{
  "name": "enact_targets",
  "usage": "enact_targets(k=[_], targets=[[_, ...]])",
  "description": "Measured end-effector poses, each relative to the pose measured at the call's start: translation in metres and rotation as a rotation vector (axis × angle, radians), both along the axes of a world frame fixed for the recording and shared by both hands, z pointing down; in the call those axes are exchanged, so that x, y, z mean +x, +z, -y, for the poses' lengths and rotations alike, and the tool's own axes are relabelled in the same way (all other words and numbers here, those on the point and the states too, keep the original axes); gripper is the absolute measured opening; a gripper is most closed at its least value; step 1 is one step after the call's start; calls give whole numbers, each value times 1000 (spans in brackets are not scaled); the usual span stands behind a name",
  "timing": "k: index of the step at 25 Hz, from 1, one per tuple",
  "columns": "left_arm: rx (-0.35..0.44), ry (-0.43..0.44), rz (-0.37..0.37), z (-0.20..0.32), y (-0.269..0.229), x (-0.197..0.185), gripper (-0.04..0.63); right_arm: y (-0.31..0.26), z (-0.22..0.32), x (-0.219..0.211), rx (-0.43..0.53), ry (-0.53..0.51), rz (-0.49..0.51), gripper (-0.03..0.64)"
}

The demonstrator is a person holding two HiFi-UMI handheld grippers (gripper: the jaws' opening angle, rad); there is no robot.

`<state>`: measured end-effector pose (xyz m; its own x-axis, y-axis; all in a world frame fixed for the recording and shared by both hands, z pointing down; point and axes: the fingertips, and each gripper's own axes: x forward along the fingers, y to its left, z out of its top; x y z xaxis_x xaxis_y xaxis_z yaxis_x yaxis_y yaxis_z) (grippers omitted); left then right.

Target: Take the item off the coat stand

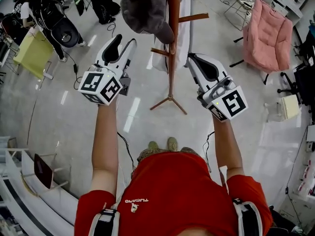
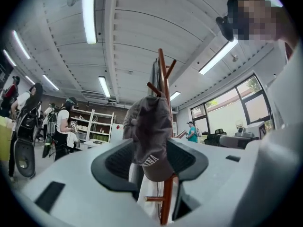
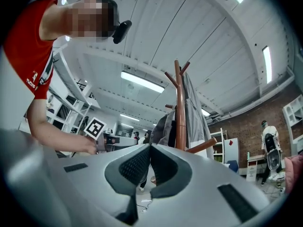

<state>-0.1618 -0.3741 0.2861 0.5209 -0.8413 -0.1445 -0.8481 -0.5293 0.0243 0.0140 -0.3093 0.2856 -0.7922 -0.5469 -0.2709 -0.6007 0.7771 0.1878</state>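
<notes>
Cap (image 1: 146, 8) hangs brim-down on the left side of the coat stand (image 1: 172, 68), directly ahead of the left gripper (image 1: 123, 43), the nearer one, its jaws apart and empty in line with it; right gripper (image 1: 193, 59) is clenched on nothing beside the pole.

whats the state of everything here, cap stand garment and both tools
cap: hanging on the stand, not gripped
stand: upright on the floor
garment: hanging on the stand
left tool: open, pads not on the cap
right tool: shut, empty
</notes>
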Motion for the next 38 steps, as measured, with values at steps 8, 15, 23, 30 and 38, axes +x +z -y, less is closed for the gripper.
enact_targets(k=[8, 15, 23, 30, 38], targets=[[-40, 83, -34, 72, -5, -2, 278, -6, 16, 1, 16, 82, -30, 23], [-77, 191, -91, 105, 0, 18, 281, -5, 21, 3, 13, 130, -37, 25], [-35, 235, -153, 104, -11, 20, 26, 5, 24, 8, -5, 172, -34, 24], [20, 189, -201, 81, -40, -2, 20, 5, 15, 4, -3, 161, -21, 25], [49, 135, -227, 56, -86, -27, 20, -5, 6, -9, -2, 120, 0, 24]])
